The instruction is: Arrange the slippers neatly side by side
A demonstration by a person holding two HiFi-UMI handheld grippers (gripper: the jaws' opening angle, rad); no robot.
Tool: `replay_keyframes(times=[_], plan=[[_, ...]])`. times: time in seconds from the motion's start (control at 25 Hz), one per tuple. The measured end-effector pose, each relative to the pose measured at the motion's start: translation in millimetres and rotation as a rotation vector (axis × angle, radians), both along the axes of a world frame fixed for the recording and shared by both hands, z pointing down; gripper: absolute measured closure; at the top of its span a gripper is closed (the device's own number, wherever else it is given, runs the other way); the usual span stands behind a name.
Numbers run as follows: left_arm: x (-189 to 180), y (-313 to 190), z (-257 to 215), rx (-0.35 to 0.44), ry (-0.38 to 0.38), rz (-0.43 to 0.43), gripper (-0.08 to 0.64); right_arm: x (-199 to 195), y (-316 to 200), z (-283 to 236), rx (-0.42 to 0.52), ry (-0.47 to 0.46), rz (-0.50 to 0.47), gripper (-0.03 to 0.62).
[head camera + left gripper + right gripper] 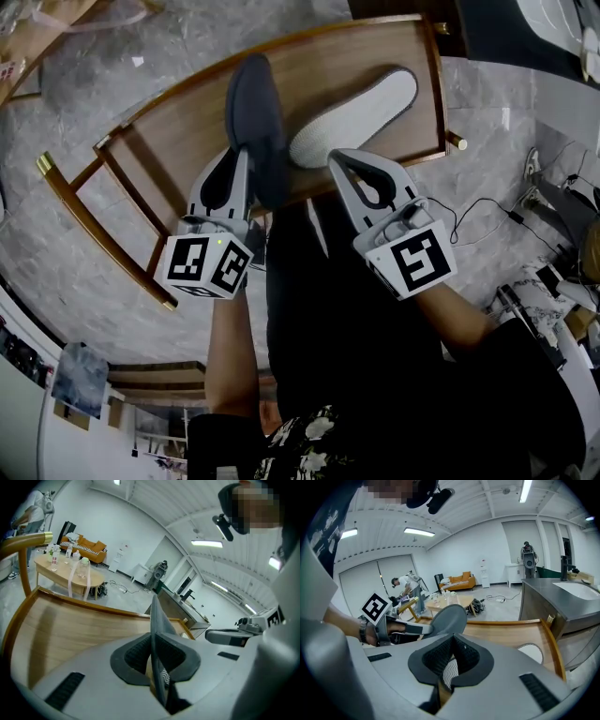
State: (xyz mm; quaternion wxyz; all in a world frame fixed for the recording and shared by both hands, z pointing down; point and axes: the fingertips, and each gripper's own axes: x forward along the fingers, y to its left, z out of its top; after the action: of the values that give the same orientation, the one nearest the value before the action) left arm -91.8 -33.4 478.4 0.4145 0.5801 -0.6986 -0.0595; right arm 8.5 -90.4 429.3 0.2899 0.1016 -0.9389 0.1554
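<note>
Left gripper (239, 164) clamping dark slipper (253, 103), wooden shelf (187, 122), marble floor (94, 84)

Wooden board (178, 131): left part bare, free room btwn dark slipper (255, 108) & left rim. Dark slipper stands on edge mid-board, clamped in left gripper (246, 157). Pale slipper (361, 112) lies sole-up, diag., just right of it; the gap btwn them narrows twd the near end. Far right corner bare. Raised rim (437, 84) bounds far & right sides. Right gripper (335, 157), jaws together, sits at pale slipper's near end. Cables (469, 211) on floor, right.
</note>
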Motion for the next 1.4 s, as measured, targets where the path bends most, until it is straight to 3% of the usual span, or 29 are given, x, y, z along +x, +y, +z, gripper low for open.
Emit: replay_keyframes(times=[0.2,0.56,0.84,1.16,1.4], plan=[[-7.9,4.3,9.1,-0.025,-0.047,-0.010,0.529,0.1,7.6,5.8,-0.007,0.009,-0.020,0.595],[-12.0,8.0,19.5,-0.119,-0.262,0.089,0.526,4.3,11.9,10.1,0.000,-0.008,-0.013,0.595],[-28.9,18.8,36.0,-0.129,-0.243,0.055,0.520,5.3,24.5,16.9,-0.017,0.021,-0.007,0.595],[-46.4,32.9,48.7,-0.194,-0.317,0.001,0.495,0.4,28.6,18.3,0.001,0.026,-0.011,0.595],[-54.2,40.8,59.5,-0.284,-0.429,0.018,0.506,-5.0,32.4,19.1,0.004,0.027,-0.017,0.595]])
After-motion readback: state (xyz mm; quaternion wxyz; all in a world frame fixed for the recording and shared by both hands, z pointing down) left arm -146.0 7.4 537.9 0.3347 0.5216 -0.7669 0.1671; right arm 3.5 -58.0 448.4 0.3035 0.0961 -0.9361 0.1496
